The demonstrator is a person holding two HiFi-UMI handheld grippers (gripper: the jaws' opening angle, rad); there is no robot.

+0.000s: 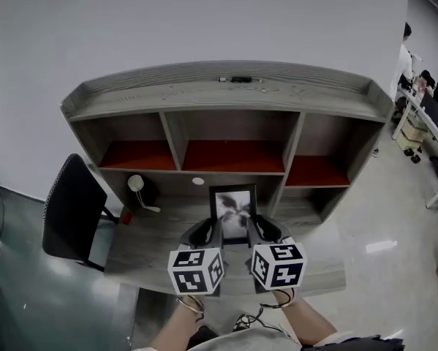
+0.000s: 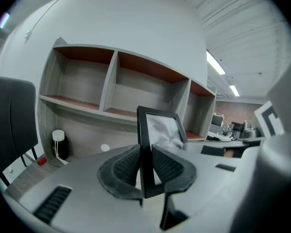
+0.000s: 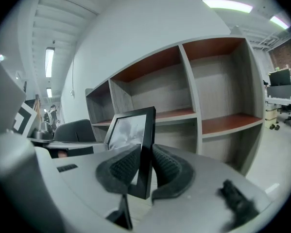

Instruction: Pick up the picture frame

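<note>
A black picture frame [image 1: 233,205] with a grey photo hangs upright above the desk, in front of the middle shelf bay. My left gripper [image 1: 214,232] is shut on its left edge, and the frame's bar [image 2: 145,149] stands clamped between the ribbed pads. My right gripper [image 1: 254,229] is shut on the right edge; the frame's black side bar [image 3: 146,149] is pinched between that gripper's pads. Both grippers sit side by side, pointing away from me and slightly down.
A grey desk [image 1: 153,251] carries a hutch with red-floored shelf bays [image 1: 233,156]. A dark bottle with a white cap [image 1: 138,189] stands at the desk's back left. A black chair [image 1: 72,210] is at the left. Other desks and monitors [image 1: 431,115] are at the right.
</note>
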